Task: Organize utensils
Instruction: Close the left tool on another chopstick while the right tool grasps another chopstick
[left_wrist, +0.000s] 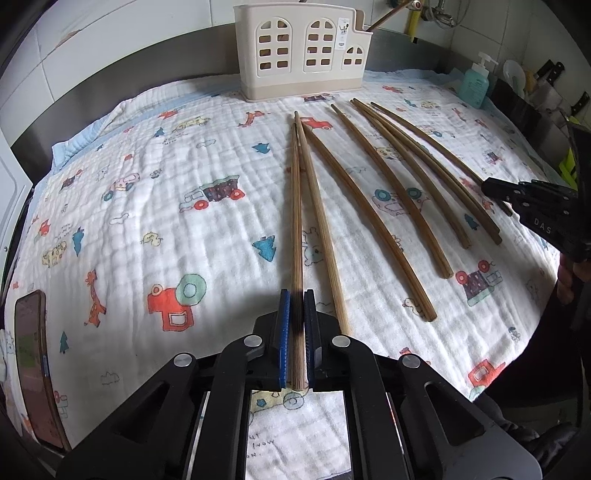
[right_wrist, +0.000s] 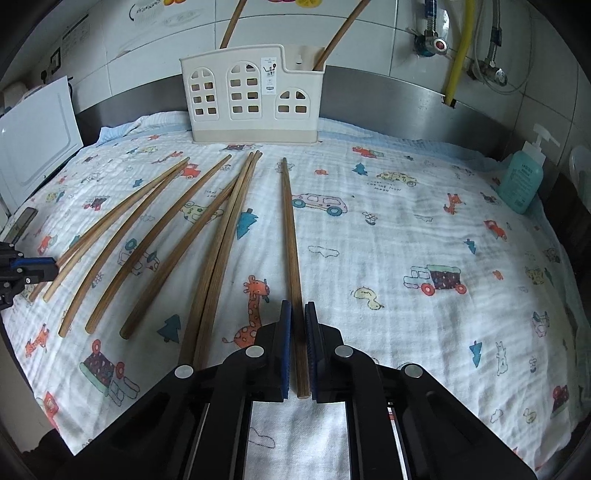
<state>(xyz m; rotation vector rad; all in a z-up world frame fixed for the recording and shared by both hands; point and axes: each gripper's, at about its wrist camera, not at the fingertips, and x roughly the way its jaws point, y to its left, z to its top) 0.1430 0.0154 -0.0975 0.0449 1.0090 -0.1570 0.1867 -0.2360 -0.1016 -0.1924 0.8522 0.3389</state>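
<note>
Both grippers are closed, each on 1 chopstick, and each stick lies lengthwise between its fingers.

Left gripper (left_wrist: 297, 295): the blue-padded fingers (left_wrist: 283, 325) press on both sides of the thick end of the left chopstick (left_wrist: 296, 221). The stick runs straight away from the gripper toward the holder (left_wrist: 301, 55), with its thin tip resting on the printed cloth (left_wrist: 147, 203) beside the tip of a neighbouring stick.

Right gripper (right_wrist: 298, 306): the fingers (right_wrist: 285, 332) are closed on the thick end of the right chopstick (right_wrist: 291, 240). This stick also points away along the gripper's line, toward the right part of the holder (right_wrist: 255, 96). It lies apart from the others, on the right edge of the group.

Between the 2 held sticks, several loose chopsticks (right_wrist: 147, 240) lie on the cloth that covers the worktop, fanned out, thin tips toward the holder. In the right wrist view, 2 sticks already stand in the holder, 1 of them in its low right-hand compartment.

Governing relation: the holder stands upright at the far edge of the cloth, ahead of both grippers, while each held stick lies nearly flat with its long axis pointing at it. Judgement: insertion requires lifting the stick and tipping it toward vertical, thin end down. The 2 grippers look about equally far from the holder.
</note>
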